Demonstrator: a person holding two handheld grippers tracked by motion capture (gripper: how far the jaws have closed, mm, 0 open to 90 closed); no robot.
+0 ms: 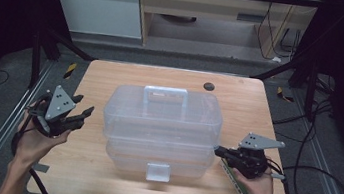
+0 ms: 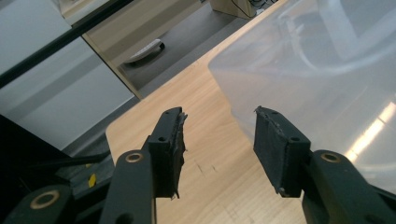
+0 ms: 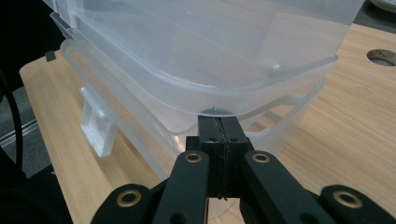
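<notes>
Wooden table [image 1: 100, 168] under dim light, dark floor and pale cabinets behind; at its middle stands a clear plastic storage box [image 1: 161, 126], lid raised a little over the lower tub, a handle [image 1: 165, 95] on top and a white latch [image 1: 158, 172] at the near side. Its contents, if any, cannot be made out through the cloudy walls. No brand or writing is readable anywhere; a strip-like label [image 1: 235, 181] lies partly hidden under the right hand, its print too small to tell.

Left gripper [image 1: 83, 108] hovers off the box's left end, jaws wide apart with nothing between them; the left gripper view cuts the box off at its right edge. Right gripper [image 1: 217, 150] has its jaws pressed together, tips at the lid rim on the box's right end; whether they touch the rim or sit just under it is unclear
</notes>
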